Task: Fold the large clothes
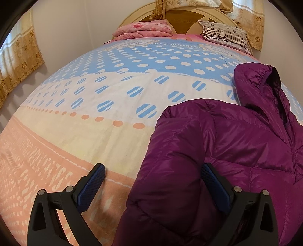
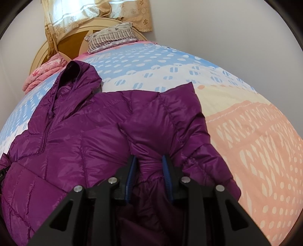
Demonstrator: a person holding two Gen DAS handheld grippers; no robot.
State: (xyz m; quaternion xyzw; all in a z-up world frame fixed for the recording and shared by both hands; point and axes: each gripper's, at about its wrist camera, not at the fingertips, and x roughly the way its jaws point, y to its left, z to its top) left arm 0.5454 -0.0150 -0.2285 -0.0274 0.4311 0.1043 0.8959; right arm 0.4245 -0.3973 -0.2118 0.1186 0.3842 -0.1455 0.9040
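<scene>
While the purple jacket (image 2: 90, 136) lies spread on the bed (image 1: 94, 113), hood towards the headboard (image 2: 72, 47), the right gripper (image 2: 149, 170) pinches a bunched fold of its sleeve; the left gripper (image 1: 153, 181) hangs wide apart over the jacket's edge, gripping nothing.

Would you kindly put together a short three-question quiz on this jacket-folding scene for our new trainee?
1. True or false: the right gripper is shut on a fold of the purple jacket.
2. The left gripper is: A) open, one finger over the bedspread, the other over the jacket; B) shut on the hood; C) out of view.
3. Fill in: by the headboard lie a striped pillow and a folded ____ quilt.

Key: 1 true; 2 A; 3 pink.
</scene>
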